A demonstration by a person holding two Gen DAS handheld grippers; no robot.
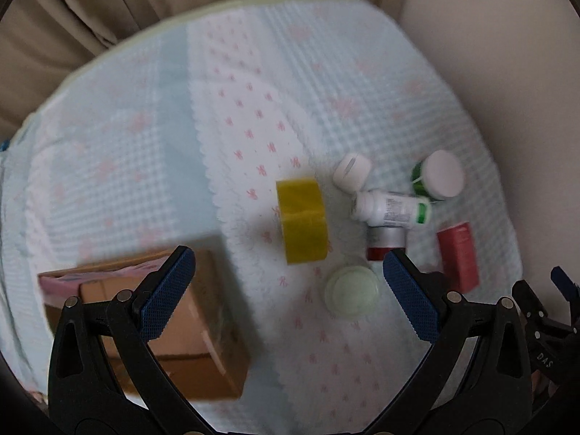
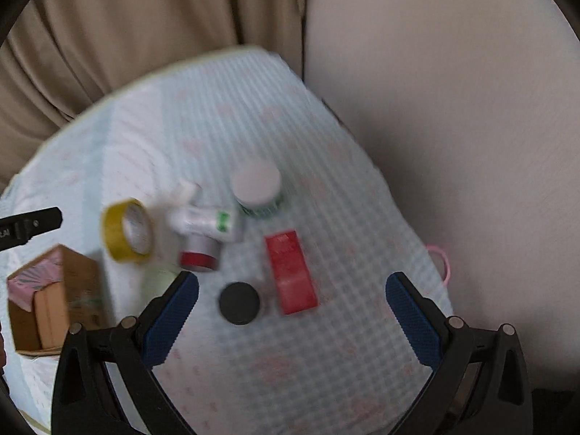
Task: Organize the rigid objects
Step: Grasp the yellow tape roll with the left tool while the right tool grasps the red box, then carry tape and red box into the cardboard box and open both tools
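Several small objects lie on a pale blue cloth: a yellow tape roll [image 1: 302, 215] [image 2: 127, 231], a white bottle with green band [image 1: 393, 210] [image 2: 206, 222] lying down, a green jar with white lid [image 1: 440, 175] [image 2: 258, 190], a red box [image 1: 457, 255] [image 2: 291, 272], a red-and-silver can [image 1: 385, 241] [image 2: 199, 253], a pale green lid [image 1: 352, 289], a small white case [image 1: 351, 172] and a black disc [image 2: 239, 302]. An open cardboard box [image 1: 174, 311] [image 2: 50, 301] stands at the left. My left gripper [image 1: 289, 282] is open and empty above the cloth. My right gripper [image 2: 291, 308] is open and empty above the red box.
The cloth-covered table [image 1: 145, 145] is round, with its edge close to a beige curtain [image 1: 90, 7] behind and a beige wall [image 2: 453, 108] at the right. A pink band [image 2: 444, 261] hangs at the table's right edge. The right gripper's tip [image 1: 536, 304] shows beside the left one.
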